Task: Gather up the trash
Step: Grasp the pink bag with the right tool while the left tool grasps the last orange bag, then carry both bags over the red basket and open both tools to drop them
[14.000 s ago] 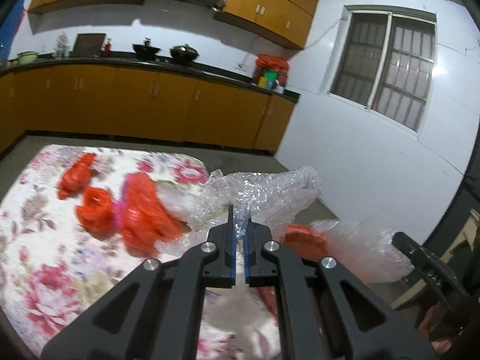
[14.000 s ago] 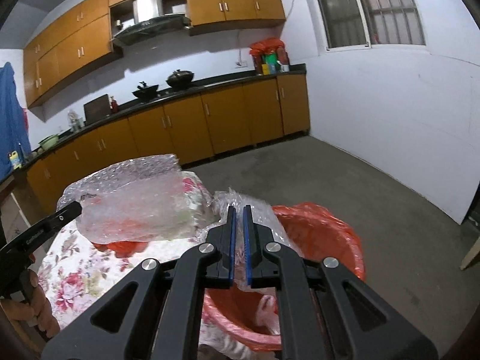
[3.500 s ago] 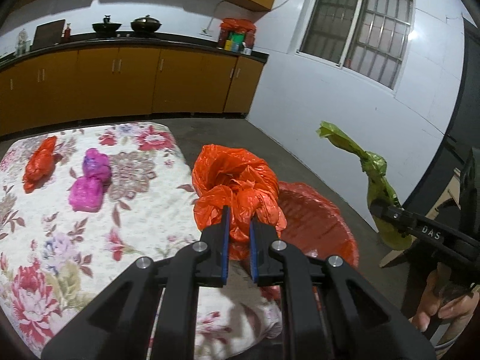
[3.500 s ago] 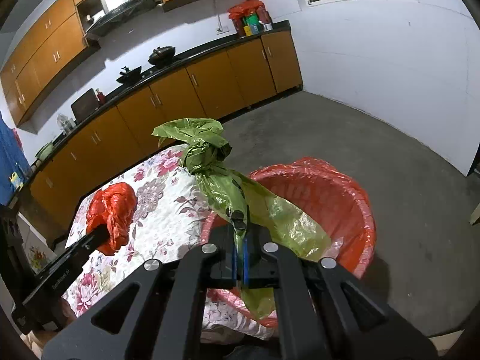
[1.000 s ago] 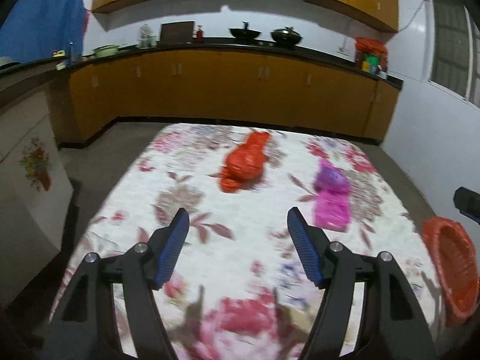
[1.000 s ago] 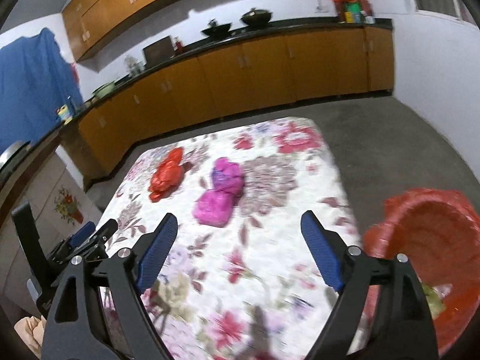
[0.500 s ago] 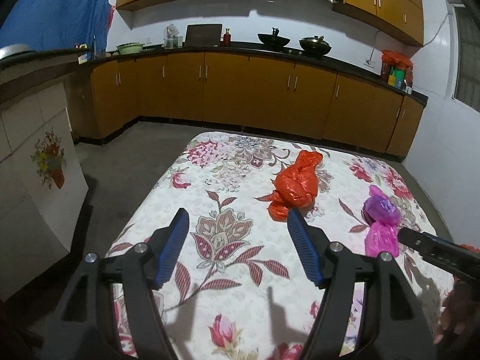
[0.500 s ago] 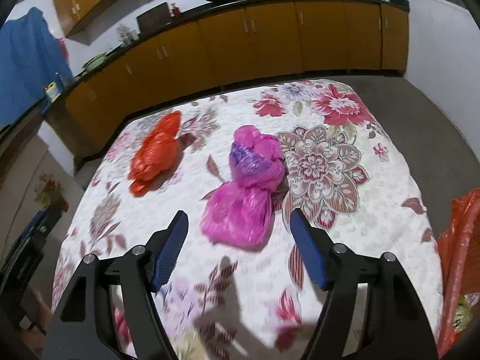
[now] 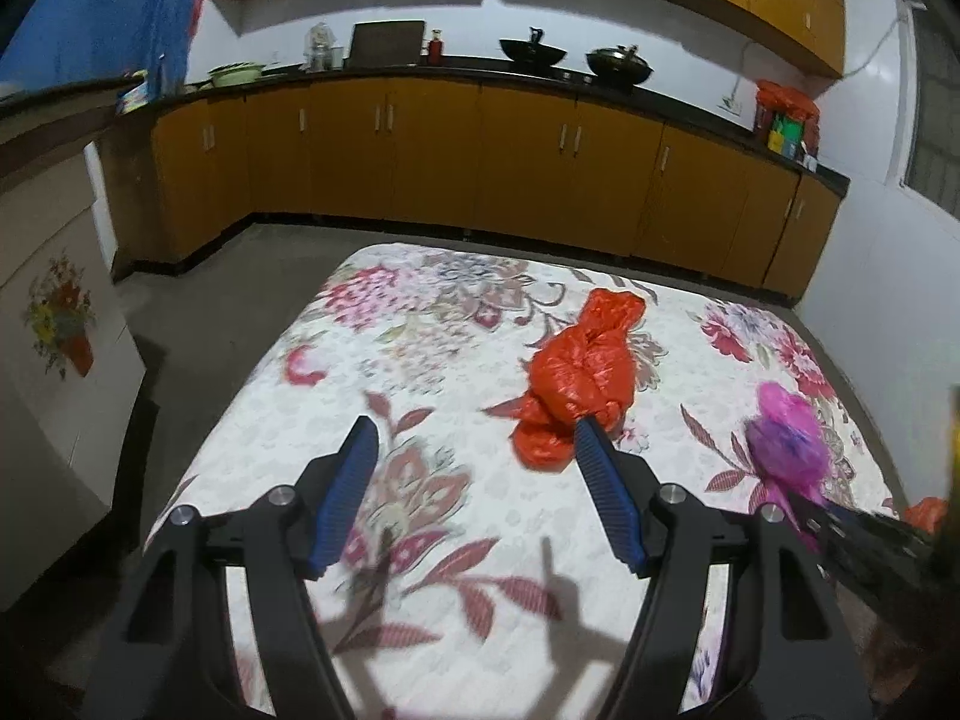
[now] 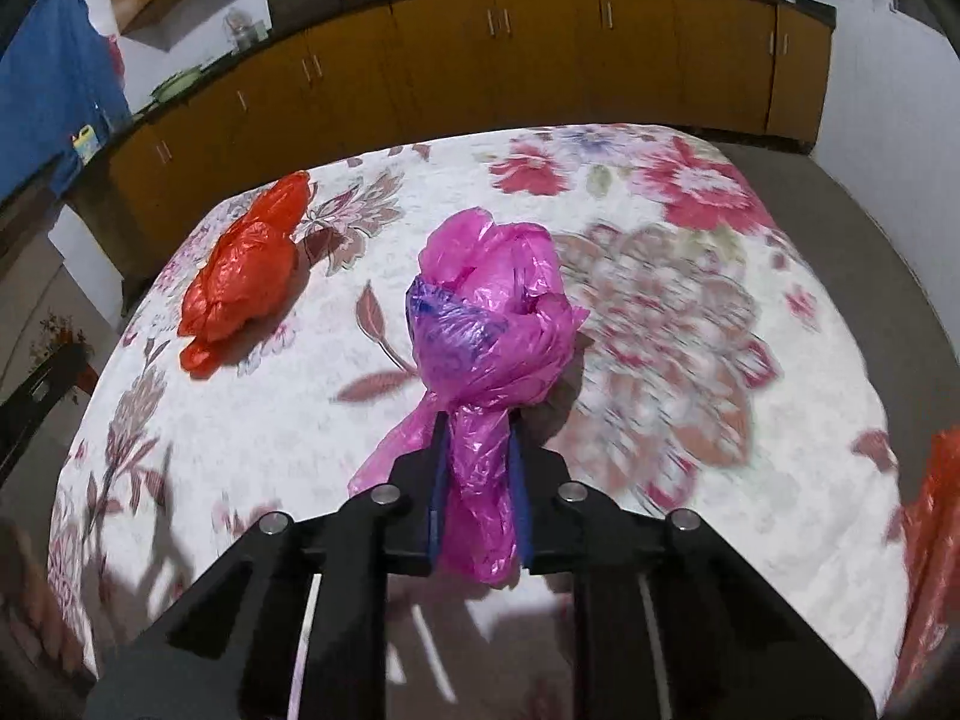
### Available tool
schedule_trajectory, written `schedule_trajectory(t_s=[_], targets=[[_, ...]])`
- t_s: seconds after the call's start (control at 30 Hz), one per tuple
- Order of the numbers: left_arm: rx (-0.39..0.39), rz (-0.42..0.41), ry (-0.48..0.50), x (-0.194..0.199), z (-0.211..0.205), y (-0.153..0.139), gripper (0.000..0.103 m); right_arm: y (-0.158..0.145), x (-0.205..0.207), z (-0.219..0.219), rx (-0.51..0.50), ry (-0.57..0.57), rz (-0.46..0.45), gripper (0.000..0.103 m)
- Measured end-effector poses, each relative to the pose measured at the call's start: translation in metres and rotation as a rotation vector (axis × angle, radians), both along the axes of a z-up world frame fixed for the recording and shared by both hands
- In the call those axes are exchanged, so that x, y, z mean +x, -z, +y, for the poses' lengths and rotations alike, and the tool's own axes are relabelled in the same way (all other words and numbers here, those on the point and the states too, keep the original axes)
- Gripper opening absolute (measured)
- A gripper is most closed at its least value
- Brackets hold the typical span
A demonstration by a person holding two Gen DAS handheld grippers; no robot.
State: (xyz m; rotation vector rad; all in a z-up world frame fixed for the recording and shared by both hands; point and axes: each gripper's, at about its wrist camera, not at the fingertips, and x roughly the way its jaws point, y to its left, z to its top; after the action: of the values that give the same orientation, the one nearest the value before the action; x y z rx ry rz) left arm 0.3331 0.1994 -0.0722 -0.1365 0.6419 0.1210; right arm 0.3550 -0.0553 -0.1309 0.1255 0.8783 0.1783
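A knotted pink plastic bag (image 10: 489, 324) lies on the flowered table cloth (image 10: 690, 312). My right gripper (image 10: 478, 426) is shut on its lower tail, the blue pads pressing both sides. The pink bag also shows in the left wrist view (image 9: 786, 435) at the right. A crumpled red plastic bag (image 9: 579, 381) lies mid-table, also in the right wrist view (image 10: 249, 273) at the left. My left gripper (image 9: 477, 435) is open and empty, low over the cloth, its right fingertip just before the red bag. The red-lined trash bin (image 10: 927, 531) shows at the right edge.
Orange kitchen cabinets (image 9: 480, 162) with a dark counter line the far wall. A blue cloth (image 9: 102, 18) hangs at the left. A low white counter with a flower decal (image 9: 60, 324) stands left of the table. Grey floor surrounds the table.
My right gripper has closed on the pink bag's tail. My left gripper has moved forward and down toward the red bag, still open.
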Motion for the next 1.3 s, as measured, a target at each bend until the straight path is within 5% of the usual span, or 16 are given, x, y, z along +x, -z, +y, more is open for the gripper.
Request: schedule_trajectory(t_s=[0.43,0.57,0.67,0.7,0.77,1.3], targets=[[0.099,0.081,0.036,0.099,-0.042,0.025,0.091,-0.002,-0.045,-0.063,0.097,0.079,0.012,0.017],[0.094,0.216,0.058,0.131,-0.044,0.043,0.092,-0.001,-0.046,-0.066,0.096,0.07,0.01,0.017],[0.098,0.249,0.088,0.137,-0.049,0.049,0.066,-0.001,-0.048,-0.068,0.099,0.068,0.009,0.017],[0.095,0.264,0.098,0.139,-0.05,0.051,0.043,-0.001,-0.048,-0.07,0.103,0.071,0.011,0.017],[0.078,0.26,0.106,0.139,-0.049,0.051,0.035,-0.001,-0.05,-0.071,0.105,0.073,0.013,0.017],[0.004,0.18,0.143,0.043,-0.043,0.018,0.03,-0.034,-0.1,-0.091,0.111,0.088,-0.02,0.017]])
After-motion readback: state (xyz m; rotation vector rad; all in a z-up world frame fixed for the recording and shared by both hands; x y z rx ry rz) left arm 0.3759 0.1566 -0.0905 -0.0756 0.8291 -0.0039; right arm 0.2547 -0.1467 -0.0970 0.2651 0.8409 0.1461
